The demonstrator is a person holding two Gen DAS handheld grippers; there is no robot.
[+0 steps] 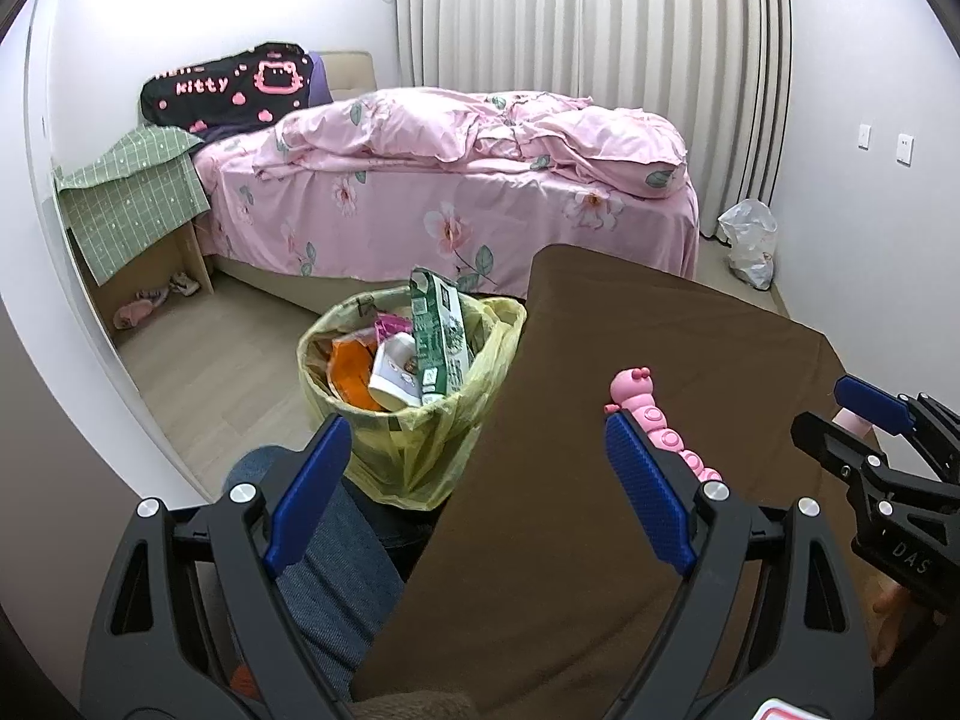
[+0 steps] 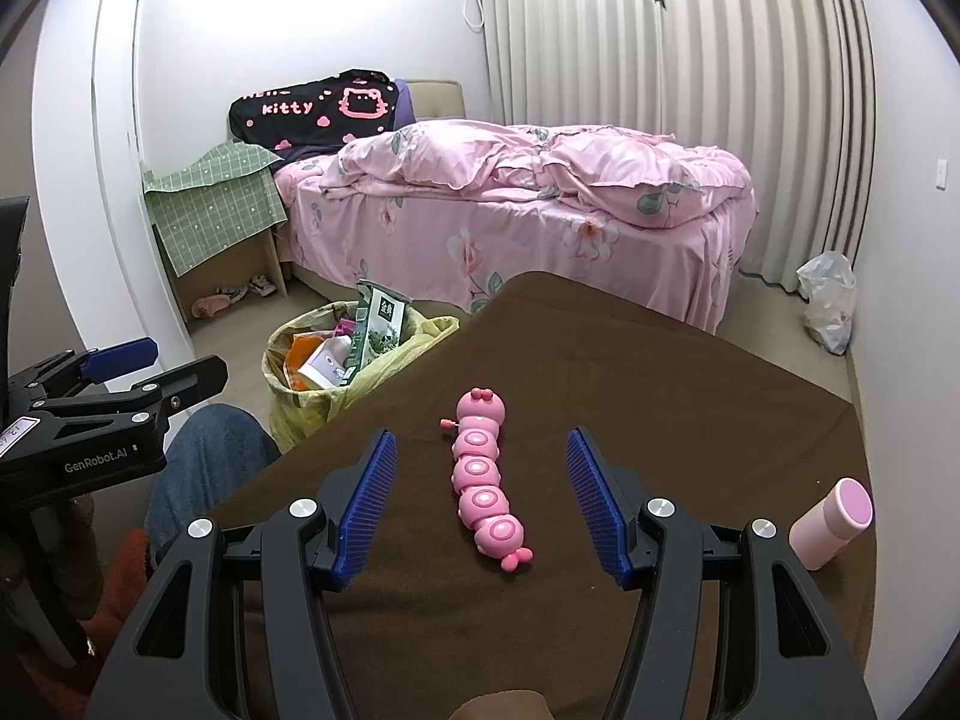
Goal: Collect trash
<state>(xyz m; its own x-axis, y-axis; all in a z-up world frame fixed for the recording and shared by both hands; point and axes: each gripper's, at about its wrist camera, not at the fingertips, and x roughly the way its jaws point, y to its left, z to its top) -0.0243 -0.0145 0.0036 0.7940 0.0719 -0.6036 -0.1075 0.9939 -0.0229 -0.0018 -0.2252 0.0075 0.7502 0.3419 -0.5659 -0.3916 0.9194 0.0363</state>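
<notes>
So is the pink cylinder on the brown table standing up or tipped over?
Tipped over. The pink cylinder lies on its side on the brown table, one round end facing up and away.

White walls, pale wood floor point(image 1: 228, 372), a pink-sheeted bed point(image 2: 516, 228) — striped curtains point(image 1: 588, 18) behind it.

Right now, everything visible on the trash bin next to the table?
The trash bin stands upright on the wood-look floor beside the brown table, lined with a thin yellow plastic bag draped over its rim. It is heaped: a tall green carton pokes out, with orange and white packaging. Neither claw touches it.
</notes>
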